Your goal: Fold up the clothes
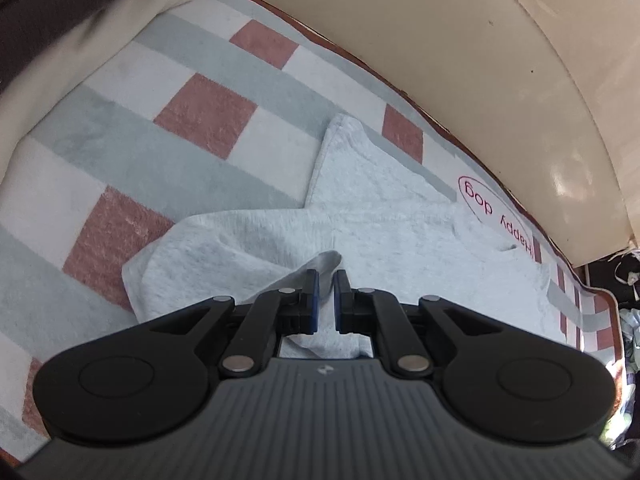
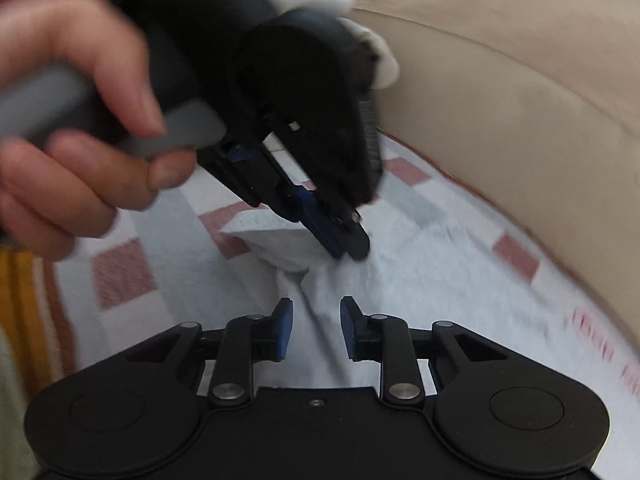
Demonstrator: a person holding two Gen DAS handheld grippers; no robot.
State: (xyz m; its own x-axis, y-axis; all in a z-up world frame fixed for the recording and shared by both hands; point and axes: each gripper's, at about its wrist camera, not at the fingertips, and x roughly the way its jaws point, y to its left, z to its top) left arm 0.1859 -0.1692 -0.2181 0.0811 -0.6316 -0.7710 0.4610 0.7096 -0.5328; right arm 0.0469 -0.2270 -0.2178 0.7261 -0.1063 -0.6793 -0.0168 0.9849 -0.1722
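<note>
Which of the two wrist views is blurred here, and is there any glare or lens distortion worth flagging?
Left wrist view: sharp, the grey garment and checked blanket crisp; glare spots on the beige surface; fisheye bends the blanket's edge. Right wrist view: motion blur smears the hand, the left gripper and the blanket's red lettering; only the right gripper is sharp.

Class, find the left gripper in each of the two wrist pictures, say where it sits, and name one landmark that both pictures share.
Left wrist view: the left gripper fills the bottom centre, shut on a fold of the grey garment.
Right wrist view: it reaches in from the upper left, held by a hand, tips pinching the garment.
Shared landmark: the checked blanket under the garment.
</note>
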